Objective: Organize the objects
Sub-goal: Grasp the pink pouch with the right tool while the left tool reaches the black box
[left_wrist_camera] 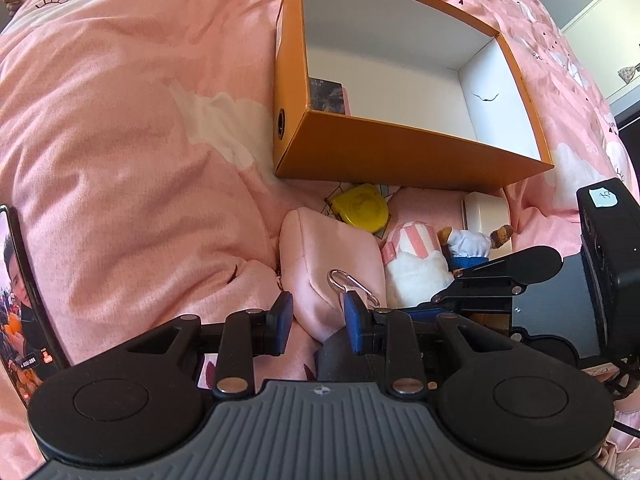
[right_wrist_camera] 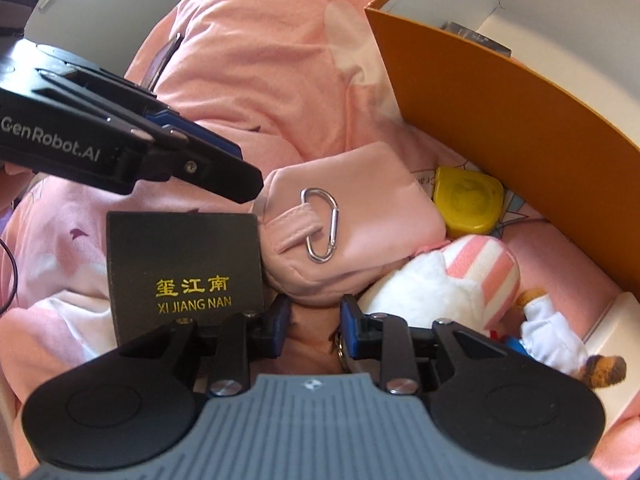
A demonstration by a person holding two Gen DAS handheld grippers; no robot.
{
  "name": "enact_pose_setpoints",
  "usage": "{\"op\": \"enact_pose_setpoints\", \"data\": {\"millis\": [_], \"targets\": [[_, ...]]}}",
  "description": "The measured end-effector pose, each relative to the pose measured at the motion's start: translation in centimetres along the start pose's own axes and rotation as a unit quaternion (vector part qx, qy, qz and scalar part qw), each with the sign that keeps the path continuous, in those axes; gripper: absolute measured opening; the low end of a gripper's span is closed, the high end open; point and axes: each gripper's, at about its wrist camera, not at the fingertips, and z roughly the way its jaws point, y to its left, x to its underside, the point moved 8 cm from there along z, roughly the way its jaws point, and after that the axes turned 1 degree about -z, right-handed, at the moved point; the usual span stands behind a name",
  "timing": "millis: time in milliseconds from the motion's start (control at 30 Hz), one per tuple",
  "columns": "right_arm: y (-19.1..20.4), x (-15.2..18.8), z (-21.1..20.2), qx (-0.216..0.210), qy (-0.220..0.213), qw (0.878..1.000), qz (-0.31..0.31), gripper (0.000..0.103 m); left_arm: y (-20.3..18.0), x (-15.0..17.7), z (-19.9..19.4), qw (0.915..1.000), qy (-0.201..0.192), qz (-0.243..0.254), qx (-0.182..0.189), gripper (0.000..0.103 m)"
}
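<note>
While the pink pouch (right_wrist_camera: 352,216) is lying on the bed (left_wrist_camera: 120,120) just before the orange box (left_wrist_camera: 400,152), both grippers, left (left_wrist_camera: 318,320) and right (right_wrist_camera: 315,326), are hovering part-open and empty. Soft and light, it is probably best pinched at its strap. Only the right view is showing the black carton (right_wrist_camera: 184,268).

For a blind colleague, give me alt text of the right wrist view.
Open right tongs point at a pink pouch with a silver carabiner on pink bedding, a black box at left and an orange box behind.
</note>
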Motion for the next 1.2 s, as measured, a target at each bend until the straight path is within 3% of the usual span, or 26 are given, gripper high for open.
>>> {"op": "enact_pose_setpoints", "data": {"millis": [133,300,400,600,733,767,833,967,1200], "targets": [[-0.1,-1.0,-1.6,-0.004,-0.045,0.999,0.011,0.023,0.1,-0.5,-0.5,0.9999,-0.016,0.007,-0.002,0.032],[-1.3,-3.0,-3.7,0.03,-0.097,0.994,0.037,0.018,0.0,-1.1,-0.8,0.9991,-0.036,0.022,-0.001,0.035],[-2.9,-4.0,-3.9,0.086,-0.111,0.989,0.043,0.015,-0.2,-1.6,-0.4,0.9976,-0.052,0.046,-0.009,0.039],[-4.2,-4.5,-3.7,0.095,-0.119,0.987,0.058,0.015,-0.6,-3.0,2.3,0.9913,-0.065,0.098,-0.058,0.039],[-4.4,-4.6,-4.2,0.11,-0.126,0.985,0.048,0.024,-0.5,-4.0,3.4,0.9901,-0.076,0.102,-0.059,0.039],[-4.3,-4.5,-4.3,0.11,-0.126,0.985,0.04,0.035,-0.5,-4.2,3.5,0.9906,-0.077,0.1,-0.053,0.039],[-3.9,-4.3,-4.6,0.112,-0.131,0.985,0.022,0.047,-0.4,-4.4,3.8,0.9916,-0.074,0.095,-0.048,0.039],[-3.7,-4.7,-4.1,0.129,-0.135,0.982,-0.007,0.052,-0.3,-4.3,4.1,0.9919,-0.07,0.096,-0.045,0.038],[-3.9,-6.2,-1.9,0.131,-0.141,0.981,-0.014,0.049,0.4,-4.3,3.9,0.9946,-0.059,0.075,-0.042,0.036]]}}
